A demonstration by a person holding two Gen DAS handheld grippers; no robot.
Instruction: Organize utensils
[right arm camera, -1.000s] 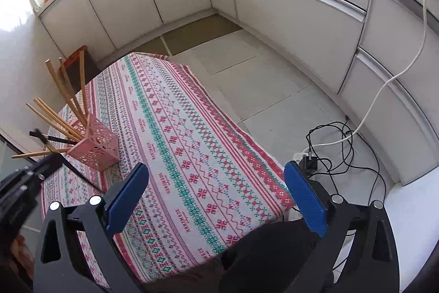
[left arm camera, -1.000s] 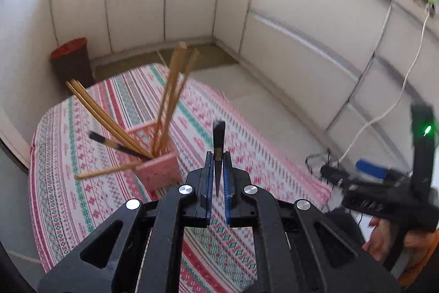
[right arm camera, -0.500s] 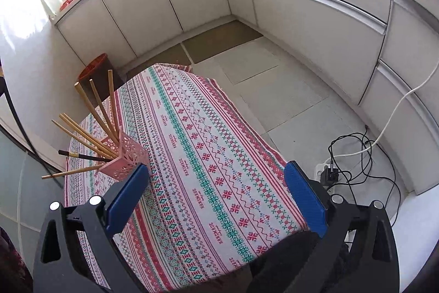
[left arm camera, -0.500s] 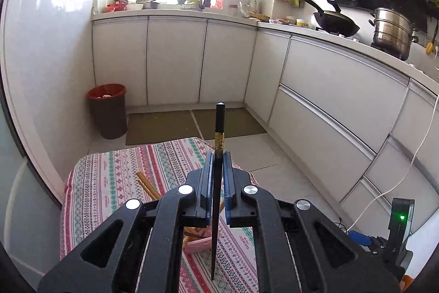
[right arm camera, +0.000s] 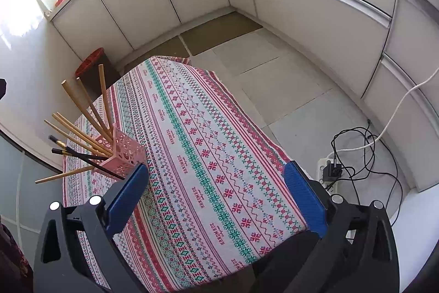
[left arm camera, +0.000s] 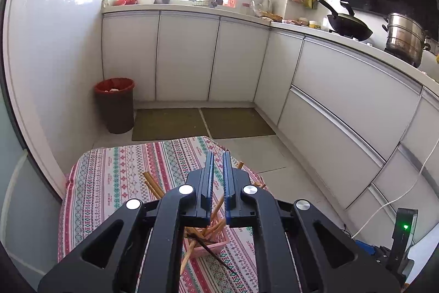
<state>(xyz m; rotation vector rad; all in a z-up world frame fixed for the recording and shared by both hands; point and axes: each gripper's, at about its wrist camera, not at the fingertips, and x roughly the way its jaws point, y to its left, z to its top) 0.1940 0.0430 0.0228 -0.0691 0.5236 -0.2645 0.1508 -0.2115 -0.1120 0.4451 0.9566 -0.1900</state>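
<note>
Left tongs (left arm camera: 218,155) empty, black chopsticks (right arm camera: 82,157) leaning left

One pink perforated holder (right arm camera: 124,153) stands on one table covered by a patterned cloth (right arm camera: 208,155). It holds two black chopsticks (right arm camera: 82,155) and about seven wooden chopsticks (right arm camera: 90,109); the exact wooden count is hard to tell where they cross. Around the room there is one red-lined waste bin (left arm camera: 115,103), two floor mats (left arm camera: 203,122), one black wok (left arm camera: 348,25), one steel pot (left arm camera: 403,39) and one white power strip (right arm camera: 329,169) on the floor.
</note>
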